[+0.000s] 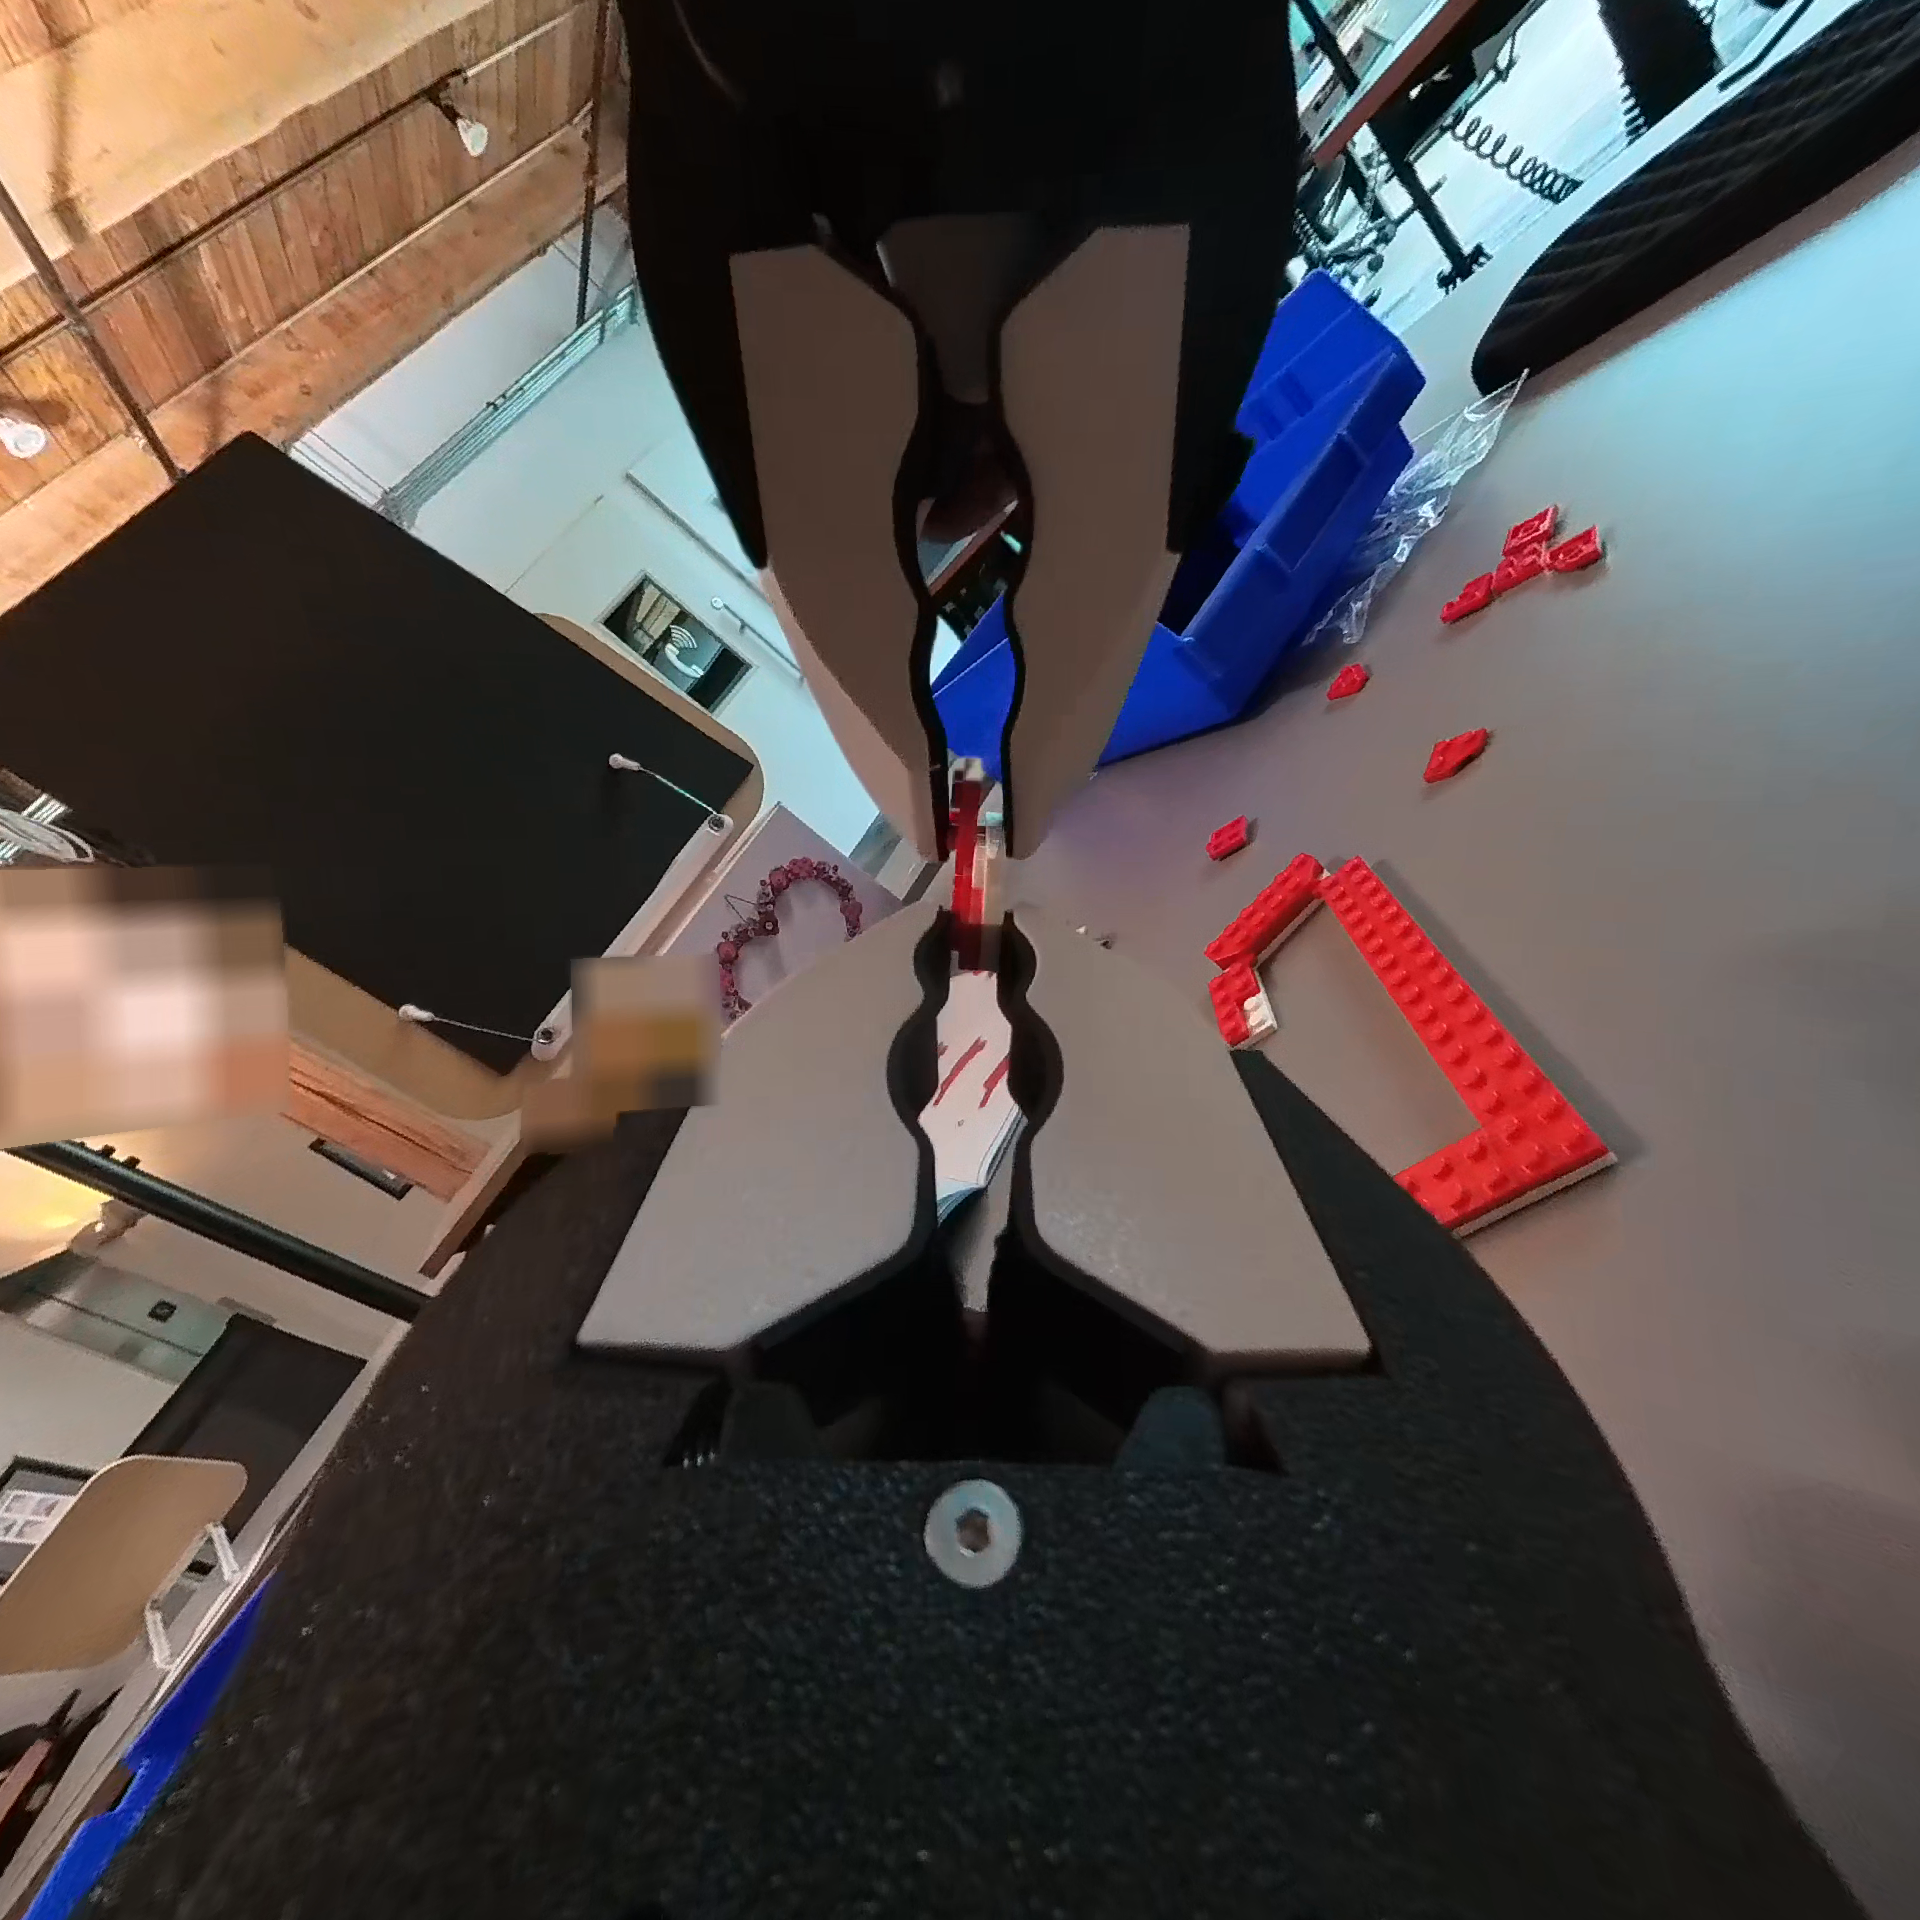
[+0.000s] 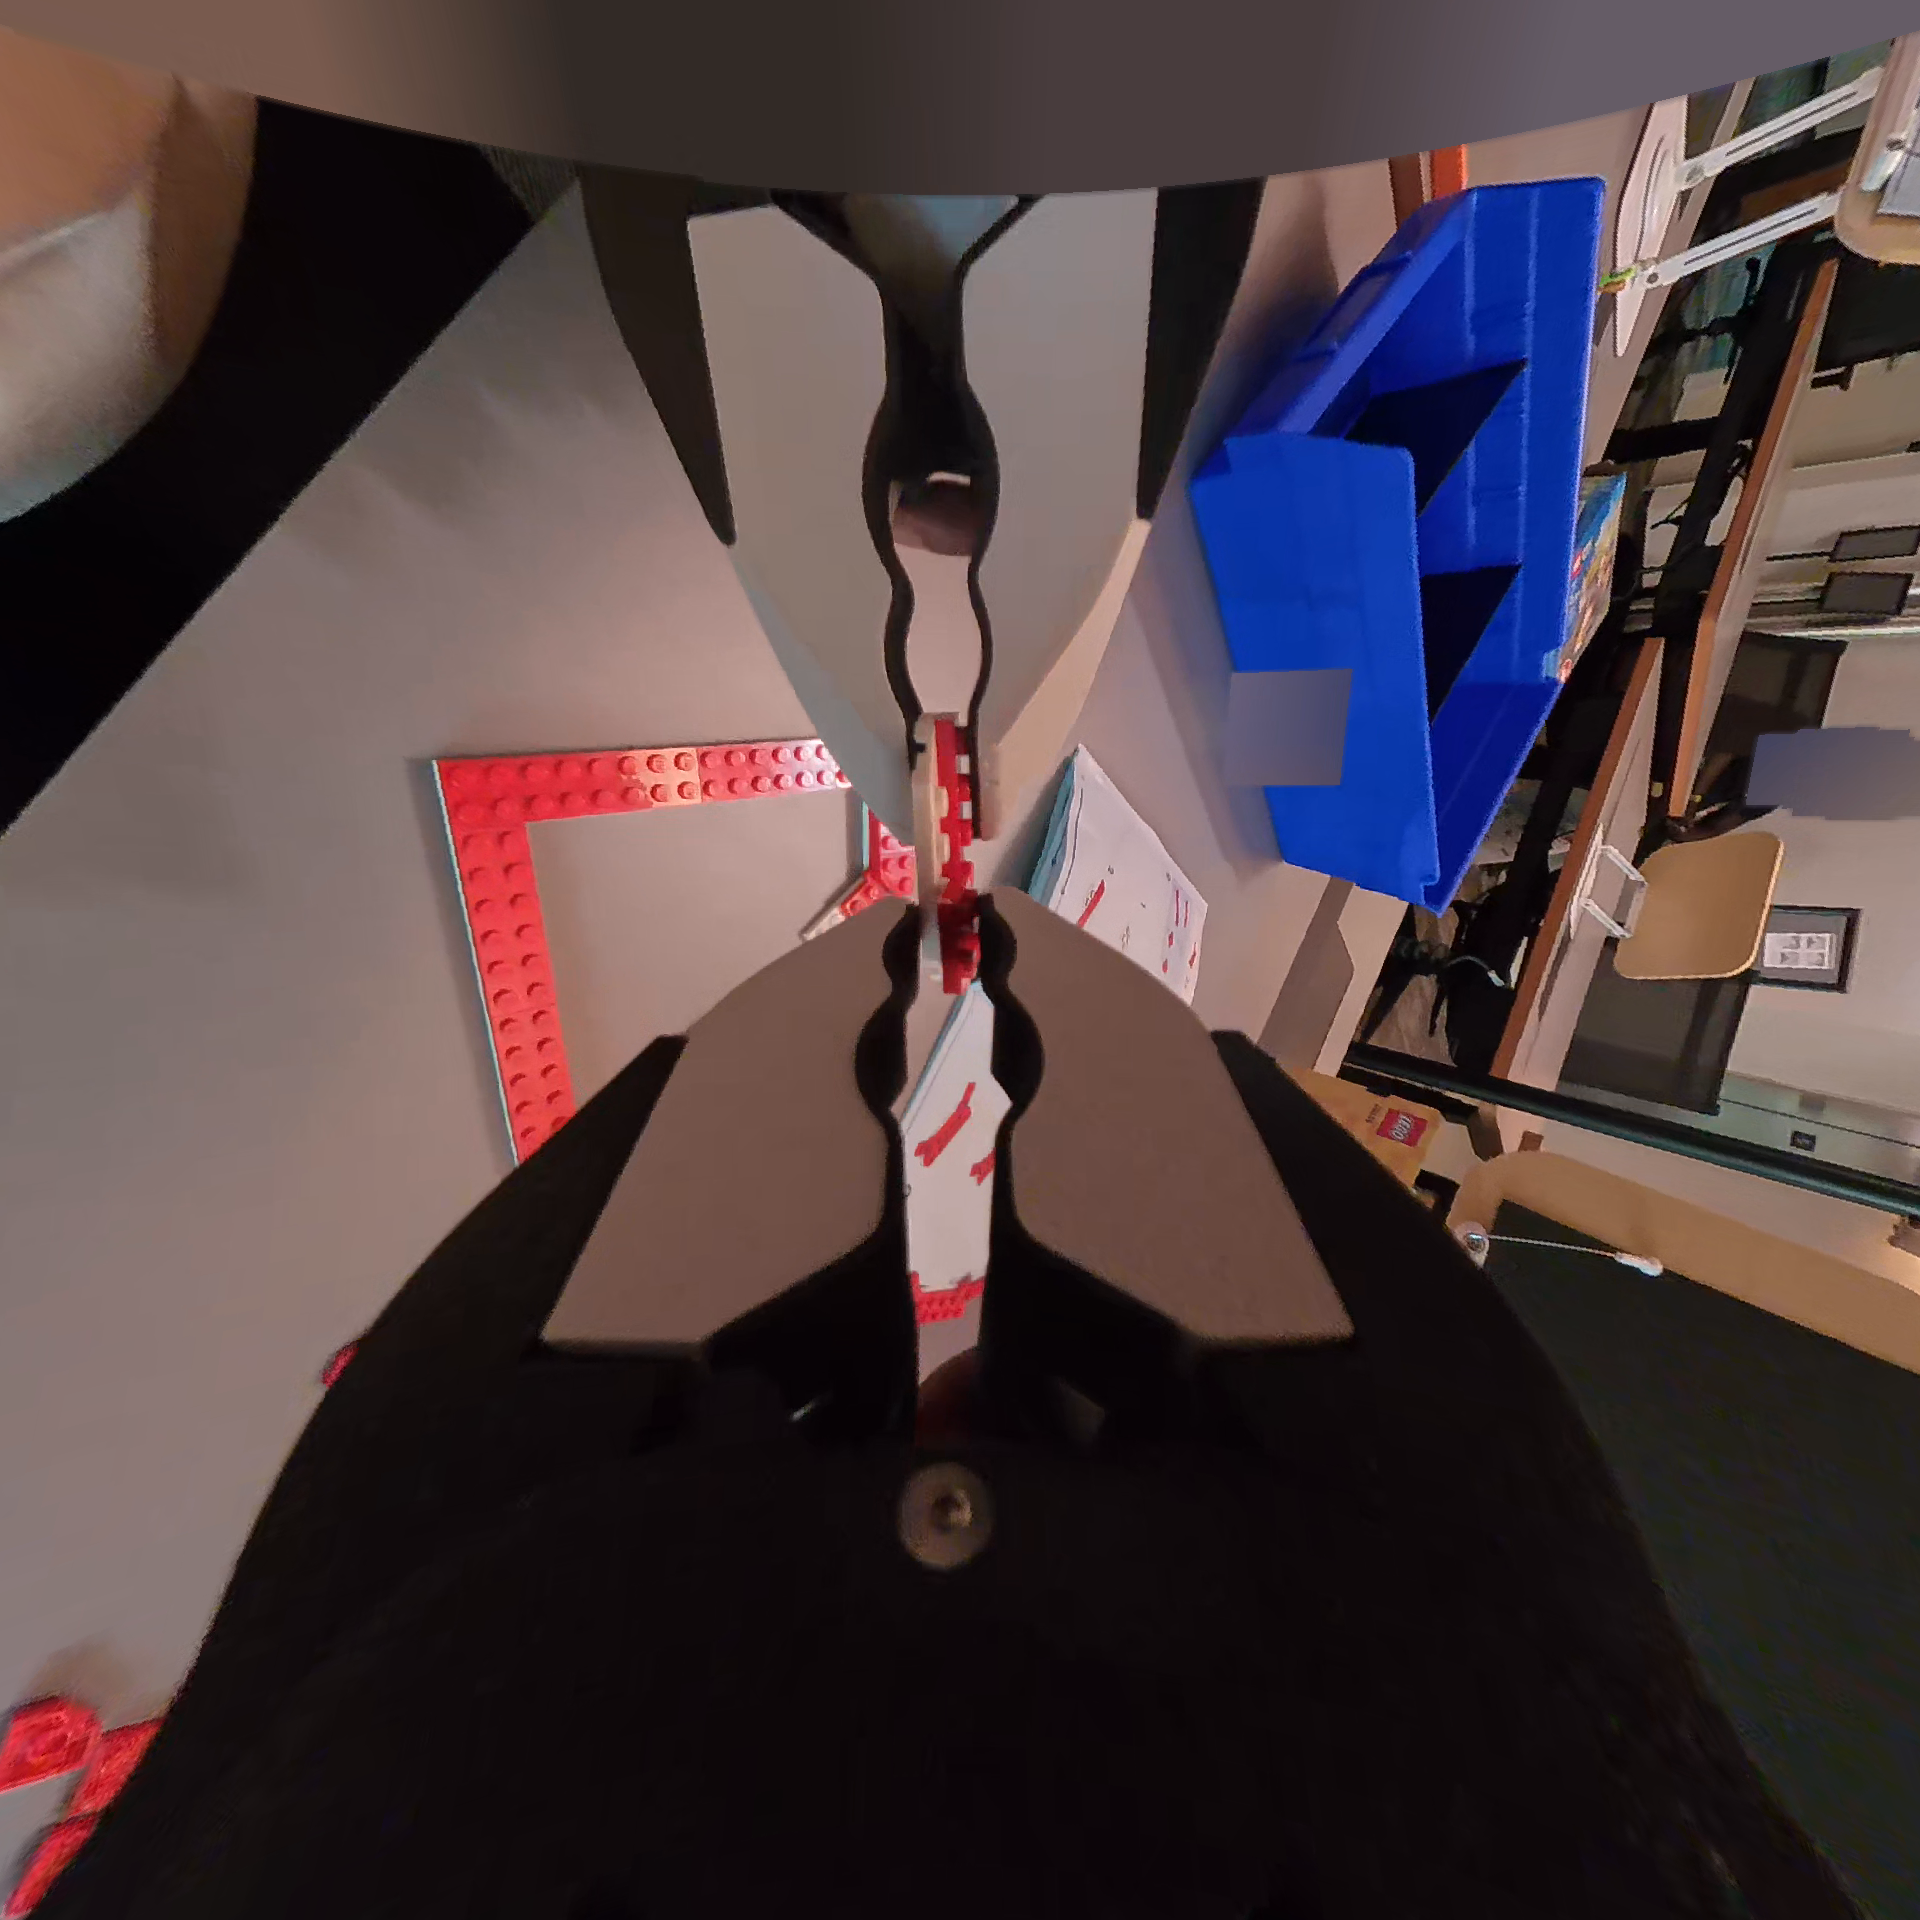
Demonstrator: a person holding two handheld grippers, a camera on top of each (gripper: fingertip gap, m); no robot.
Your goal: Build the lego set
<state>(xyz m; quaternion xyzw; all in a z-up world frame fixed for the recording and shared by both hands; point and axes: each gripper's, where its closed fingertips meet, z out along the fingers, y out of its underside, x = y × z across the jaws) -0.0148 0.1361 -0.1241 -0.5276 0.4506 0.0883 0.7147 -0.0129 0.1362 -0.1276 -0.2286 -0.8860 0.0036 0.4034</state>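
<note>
A red and white lego strip (image 1: 969, 878) is held in the air between my two grippers, which face each other tip to tip. My left gripper (image 1: 975, 923) is shut on its near end. My right gripper (image 1: 977, 844) comes in from the top of the left wrist view, shut on the far end. In the right wrist view the strip (image 2: 951, 831) stands edge-on. There my right gripper (image 2: 951, 916) pinches one end and my left gripper (image 2: 951, 795) the other. A red frame of studded plates (image 1: 1455, 1039) lies flat on the grey table; it also shows in the right wrist view (image 2: 520, 935).
A blue bin (image 1: 1299, 520) (image 2: 1351, 623) stands on the table behind the grippers. Several loose red plates (image 1: 1527, 561) (image 2: 52, 1756) and a clear plastic bag (image 1: 1423, 499) lie near it. An open instruction booklet (image 2: 1122, 883) lies under the grippers. Chairs and desks stand beyond the table edge.
</note>
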